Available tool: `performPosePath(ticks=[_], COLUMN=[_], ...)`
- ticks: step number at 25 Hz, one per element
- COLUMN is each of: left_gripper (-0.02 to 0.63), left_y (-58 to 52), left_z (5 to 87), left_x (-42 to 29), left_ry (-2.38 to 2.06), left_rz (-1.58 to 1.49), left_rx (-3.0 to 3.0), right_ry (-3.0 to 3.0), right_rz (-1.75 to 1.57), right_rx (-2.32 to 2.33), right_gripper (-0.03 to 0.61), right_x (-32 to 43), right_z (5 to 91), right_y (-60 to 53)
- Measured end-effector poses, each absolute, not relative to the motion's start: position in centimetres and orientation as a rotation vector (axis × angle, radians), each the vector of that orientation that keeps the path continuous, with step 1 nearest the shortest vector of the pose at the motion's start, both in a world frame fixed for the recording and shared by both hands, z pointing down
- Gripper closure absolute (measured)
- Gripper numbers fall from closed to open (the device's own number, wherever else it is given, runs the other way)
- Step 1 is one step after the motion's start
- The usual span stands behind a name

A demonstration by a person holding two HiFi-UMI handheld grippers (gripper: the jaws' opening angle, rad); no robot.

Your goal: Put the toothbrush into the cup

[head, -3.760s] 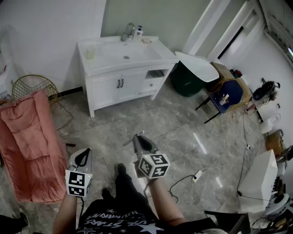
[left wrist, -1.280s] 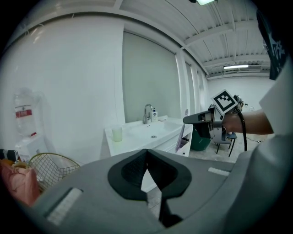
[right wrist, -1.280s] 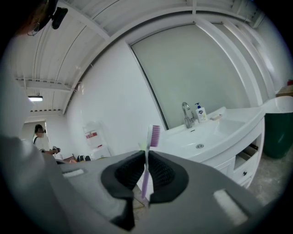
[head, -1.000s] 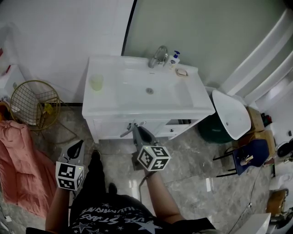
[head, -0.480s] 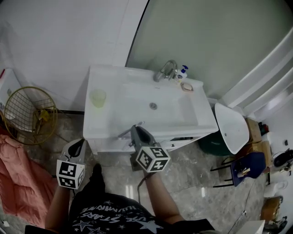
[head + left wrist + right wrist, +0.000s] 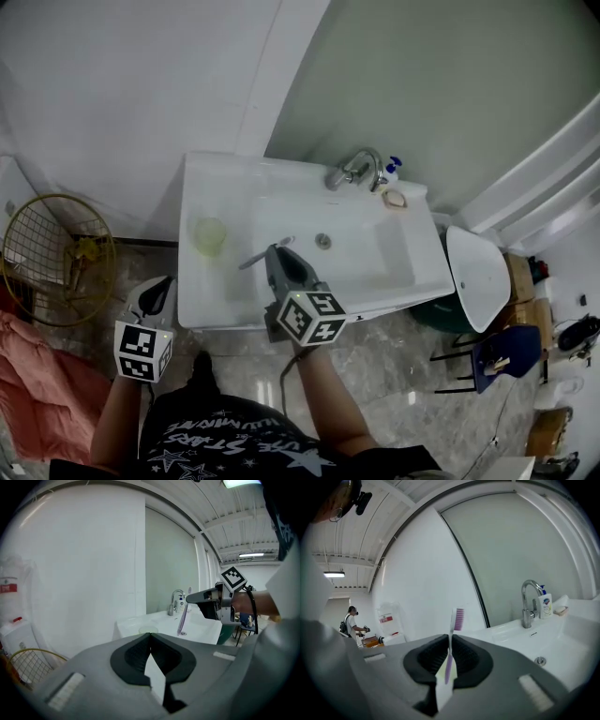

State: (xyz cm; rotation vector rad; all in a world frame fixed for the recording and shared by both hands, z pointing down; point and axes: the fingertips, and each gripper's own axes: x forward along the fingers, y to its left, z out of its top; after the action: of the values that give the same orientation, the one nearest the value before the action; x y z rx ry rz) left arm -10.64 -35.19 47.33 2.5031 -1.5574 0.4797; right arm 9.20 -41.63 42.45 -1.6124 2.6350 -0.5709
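A pale green cup (image 6: 208, 234) stands on the left side of the white vanity top (image 6: 202, 291); the left gripper view shows its rim (image 6: 148, 629) just past the jaws. My right gripper (image 6: 272, 251) hovers over the counter, right of the cup, shut on a purple toothbrush (image 6: 251, 261). In the right gripper view the toothbrush (image 6: 450, 658) stands upright between the jaws, bristles on top. My left gripper (image 6: 164, 284) is in front of the vanity's left corner, shut and holding nothing (image 6: 150, 634).
The basin (image 6: 328, 239) has a chrome faucet (image 6: 354, 169), a soap bottle (image 6: 392, 169) and a soap dish (image 6: 394, 198) behind it. A gold wire basket (image 6: 56, 258) stands to the left, a white round table (image 6: 478, 277) to the right.
Both grippers have moved forward toward the vanity. The right gripper with the toothbrush has gone from the front edge to over the counter beside the cup.
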Motion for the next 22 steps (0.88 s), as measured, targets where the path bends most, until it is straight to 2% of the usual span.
performPosePath(ticks=[10, 22], left_gripper=[0.606, 0.606], left_y=[-41.6, -44.9], left_z=[47.8, 50.1], left_x=[-13.1, -14.7], left_ry=[-1.544, -1.486], left_rz=[0.454, 0.478], left_rx=[2.504, 2.489], right_ry=[2.684, 2.763], right_rz=[-0.527, -0.647], right_rx=[-1.548, -1.595], right_gripper=[0.551, 0.551], right_x=[4.4, 1.3], right_z=[41.3, 47.5], right_y=[-48.6, -51.6])
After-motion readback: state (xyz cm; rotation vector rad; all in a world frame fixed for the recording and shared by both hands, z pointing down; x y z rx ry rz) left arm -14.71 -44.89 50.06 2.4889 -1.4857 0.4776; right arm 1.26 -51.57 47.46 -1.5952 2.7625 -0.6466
